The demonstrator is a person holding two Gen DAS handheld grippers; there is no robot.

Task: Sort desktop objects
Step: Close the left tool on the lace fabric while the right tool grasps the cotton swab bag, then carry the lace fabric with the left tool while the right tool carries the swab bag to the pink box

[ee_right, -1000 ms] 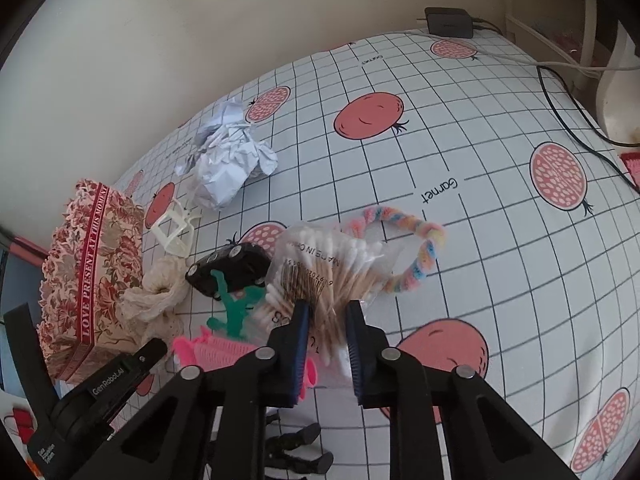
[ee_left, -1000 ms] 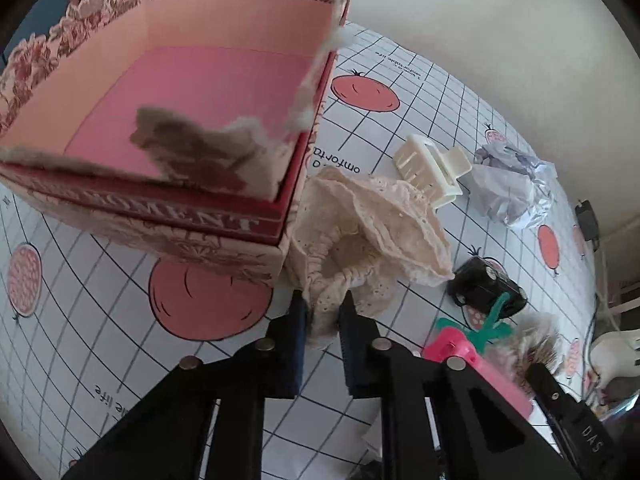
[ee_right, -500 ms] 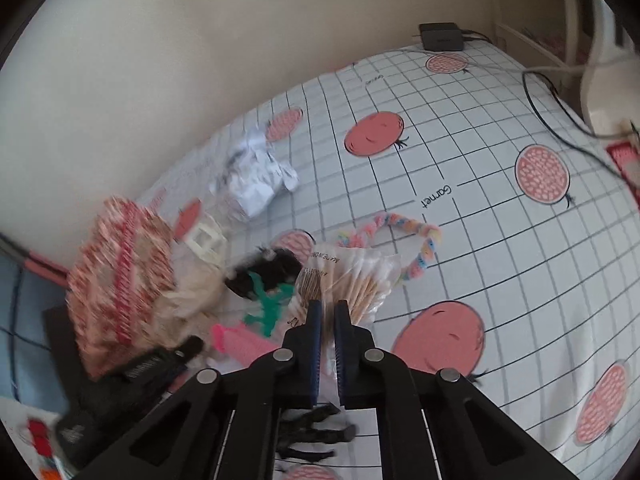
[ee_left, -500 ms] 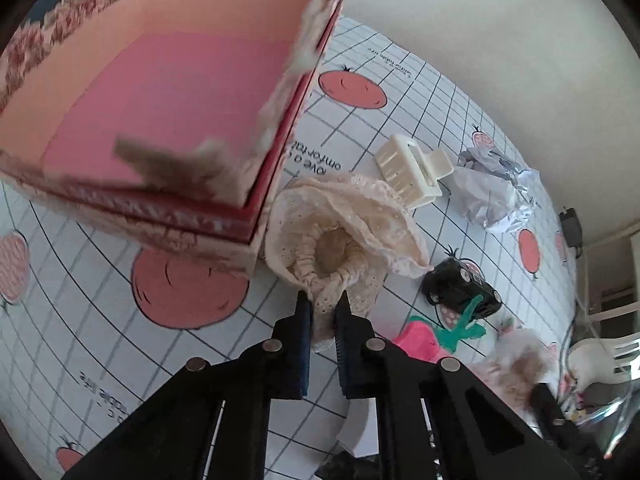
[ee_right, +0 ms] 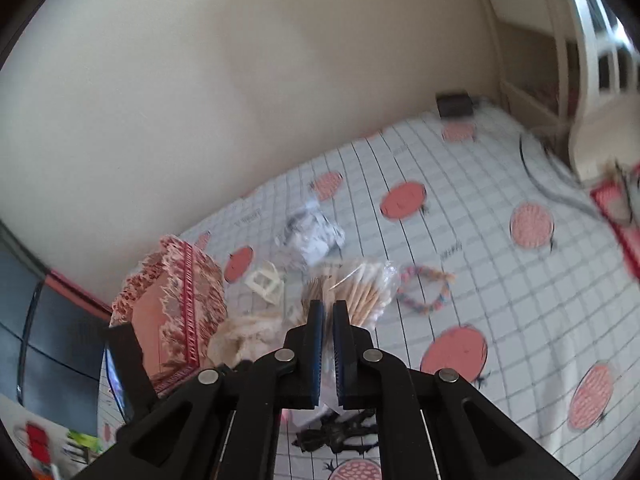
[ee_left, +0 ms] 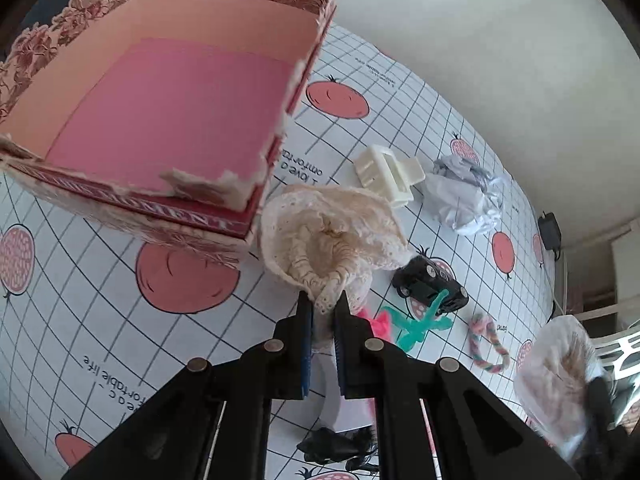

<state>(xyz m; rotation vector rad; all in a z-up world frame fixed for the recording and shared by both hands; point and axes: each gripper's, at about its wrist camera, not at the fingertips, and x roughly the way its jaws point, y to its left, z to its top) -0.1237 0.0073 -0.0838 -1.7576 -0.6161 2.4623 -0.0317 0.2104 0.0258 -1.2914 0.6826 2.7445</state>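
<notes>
My left gripper is shut on the edge of a cream lace scrunchie and holds it just right of the open pink floral box. My right gripper is shut on a clear bag of cotton swabs, lifted above the cloth; the bag also shows at the right of the left wrist view. The box shows at the left of the right wrist view.
On the tomato-print cloth lie a white hair claw, crumpled paper, a black toy car, a green and pink clip, a pastel braided ring and a black figure. A charger sits by the wall.
Both grippers closed and lifted. The left raised the scrunchie beside the box. The right pinched the cotton swab bag and raised it off the cloth.
</notes>
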